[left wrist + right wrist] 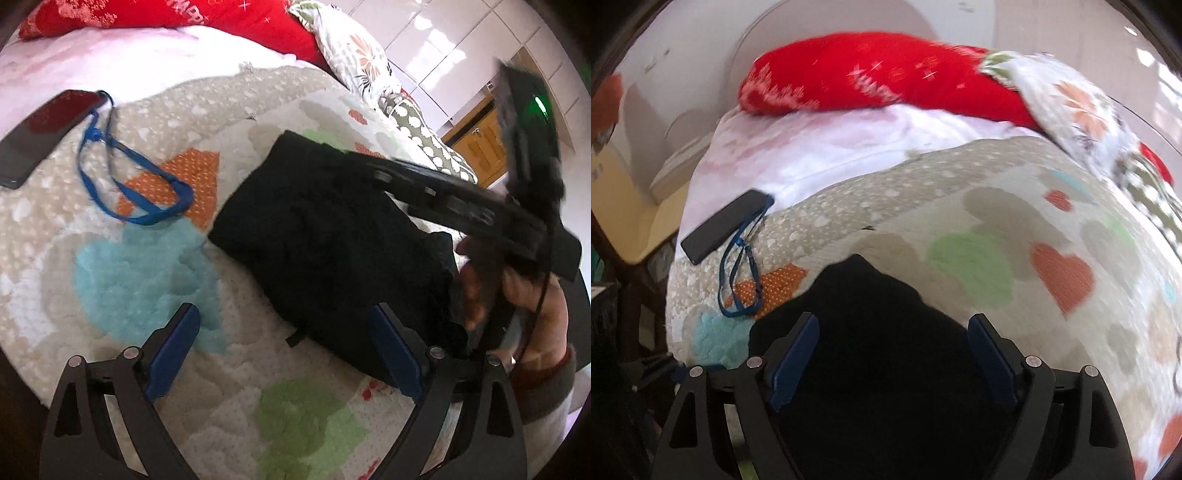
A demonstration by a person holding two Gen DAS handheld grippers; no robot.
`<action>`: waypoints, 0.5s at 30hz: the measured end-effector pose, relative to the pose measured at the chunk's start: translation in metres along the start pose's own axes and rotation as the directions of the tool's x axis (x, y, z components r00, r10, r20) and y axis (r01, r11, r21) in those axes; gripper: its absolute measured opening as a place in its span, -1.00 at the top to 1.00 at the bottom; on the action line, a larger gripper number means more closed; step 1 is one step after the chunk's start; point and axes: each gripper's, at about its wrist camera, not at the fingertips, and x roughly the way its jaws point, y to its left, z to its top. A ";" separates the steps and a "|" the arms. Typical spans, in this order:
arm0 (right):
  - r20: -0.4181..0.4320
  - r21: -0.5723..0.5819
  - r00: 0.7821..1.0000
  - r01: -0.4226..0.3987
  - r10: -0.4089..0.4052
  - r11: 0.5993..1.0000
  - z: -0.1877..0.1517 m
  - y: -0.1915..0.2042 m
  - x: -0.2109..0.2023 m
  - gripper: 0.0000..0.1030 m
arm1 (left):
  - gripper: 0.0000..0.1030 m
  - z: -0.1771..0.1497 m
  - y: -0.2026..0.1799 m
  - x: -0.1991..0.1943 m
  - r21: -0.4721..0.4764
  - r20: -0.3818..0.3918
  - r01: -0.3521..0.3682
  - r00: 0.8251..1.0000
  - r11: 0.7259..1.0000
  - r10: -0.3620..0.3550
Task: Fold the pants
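left wrist view gives me what the right one can't: the right gripper (373, 173) seen from outside, a black body crossing the right of the frame, blurred, with my right hand (517, 280) under it at the right edge. its tip lies against the dark cloth, so from there i can't read the jaws. right wrist view settles it: the right gripper (892, 326) has blue pads spread wide, dark cloth showing in the gap between them, nothing pinched. my left gripper (284, 314) is also spread wide at the bottom of the frame, holding nothing; its right pad overlaps the pants' near edge in the picture, its left pad is over bare quilt.

pants (332, 236): black, lying as a compact, roughly rectangular bundle at centre-right of the left view; in the right view they fill the bottom centre (871, 332). folds too dark to make out.

surface: a quilt (155, 288) with blue, green and orange patches over a bed. a phone (44, 136) on a blue lanyard (144, 181) lies at the upper left, well apart from the pants. a red pillow (864, 74) and a floral pillow (1071, 107) sit along the top. white cabinet panels (461, 48) at the upper right.
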 end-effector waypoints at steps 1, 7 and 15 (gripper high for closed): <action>-0.015 -0.018 1.000 0.004 -0.005 1.000 0.004 0.003 0.009 -0.63 | -0.84 0.001 -0.002 0.001 0.005 0.005 -0.002 1.000 1.000 0.002; -0.066 -0.005 0.996 -0.060 0.059 0.998 0.010 0.003 0.050 -0.62 | -0.98 0.009 -0.003 0.013 -0.004 0.028 0.006 1.000 1.000 -0.006; -0.005 0.044 0.995 -0.098 0.098 0.994 0.004 -0.004 0.031 0.21 | -0.24 0.014 -0.015 0.003 0.041 0.059 0.019 0.998 0.999 -0.022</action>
